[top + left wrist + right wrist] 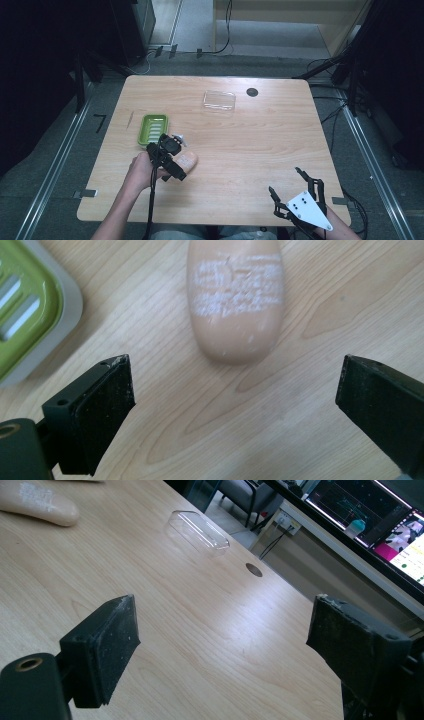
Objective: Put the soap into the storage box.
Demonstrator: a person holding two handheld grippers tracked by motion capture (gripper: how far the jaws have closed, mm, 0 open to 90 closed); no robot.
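Note:
A peach-coloured bar of soap (pixel 188 160) (pixel 235 305) lies on the wooden table (pixel 250 145), just right of a green soap dish (pixel 153 129) (pixel 25 305). My left gripper (pixel 176 157) (pixel 235 390) hovers over the near end of the soap, jaws wide open, with nothing between them. The soap's top is scuffed white. My right gripper (pixel 285 181) (pixel 225 635) is open and empty over the table's front right corner. From there the soap (pixel 37 502) shows far off at the upper left.
A clear plastic lid (pixel 219 100) (pixel 197 530) lies toward the table's far side, with a round cable hole (pixel 252 92) (pixel 254 569) to its right. Cables and dark stands surround the table. Lit monitors (pixel 400 515) sit beyond the far edge.

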